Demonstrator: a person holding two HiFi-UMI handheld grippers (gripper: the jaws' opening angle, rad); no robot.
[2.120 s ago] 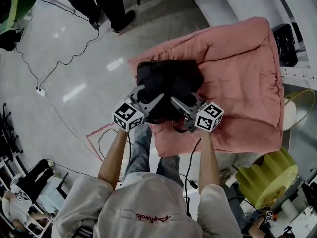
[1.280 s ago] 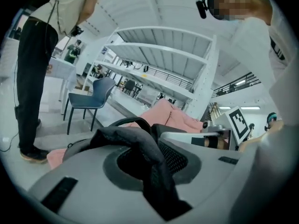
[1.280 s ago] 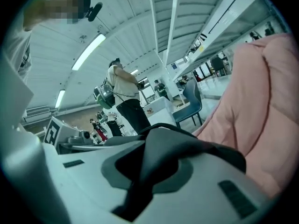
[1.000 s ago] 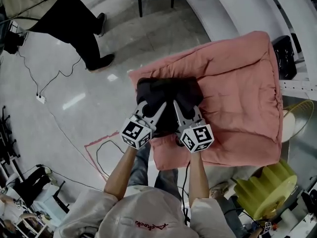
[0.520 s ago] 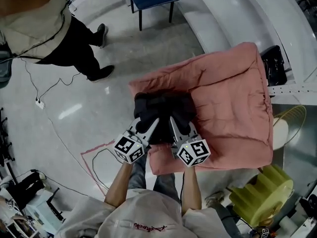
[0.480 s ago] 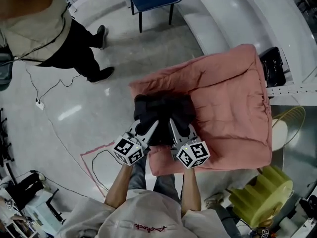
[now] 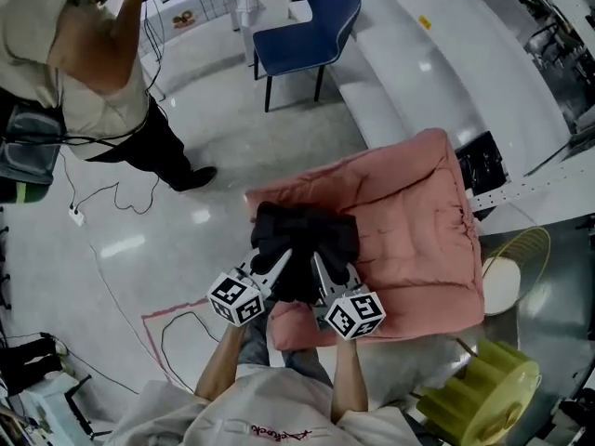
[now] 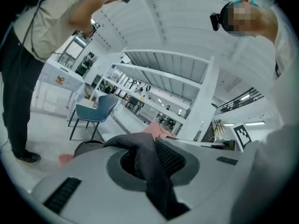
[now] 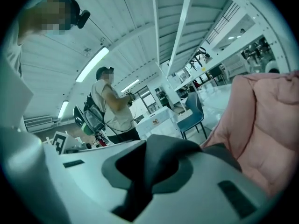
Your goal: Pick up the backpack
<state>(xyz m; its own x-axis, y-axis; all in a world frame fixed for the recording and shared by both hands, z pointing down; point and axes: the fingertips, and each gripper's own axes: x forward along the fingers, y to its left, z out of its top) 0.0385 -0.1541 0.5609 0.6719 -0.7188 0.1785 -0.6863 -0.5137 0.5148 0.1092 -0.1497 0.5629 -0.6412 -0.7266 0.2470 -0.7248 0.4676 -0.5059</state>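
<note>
**Head view:** left hand-held gripper (image 7: 277,266) & right hand-held gripper (image 7: 323,266) sit side by side, both nosed into the near edge of the black backpack (image 7: 302,229). The backpack lies just beyond the jaws, on the far side. Its long axis runs left-right, so each gripper takes one half and neither is nearer. It hangs over the near-left corner of a pink quilt (image 7: 414,203). It looks raised off the quilt, but that's hard to confirm from above. Next move is prob. straight up, w/ both hands kept level so the load doesn't tip. Around it: pale glossy floor (image 7: 186,212) on the left, a blue chair (image 7: 307,35) far, and a second person (image 7: 84,63) far left.

**Left gripper view:** jaws almost together, pinching a dark fold of the backpack w/ a mesh patch beside it. A bit of pink shows just past it. The chair is at left, w/ white shelving behind.

**Right gripper view:** jaws likewise nearly closed, clamped on a thick dark fold. The quilt fills the right side, close by. The other person stands mid-left in a big white hall w/ strip lights overhead.
</note>
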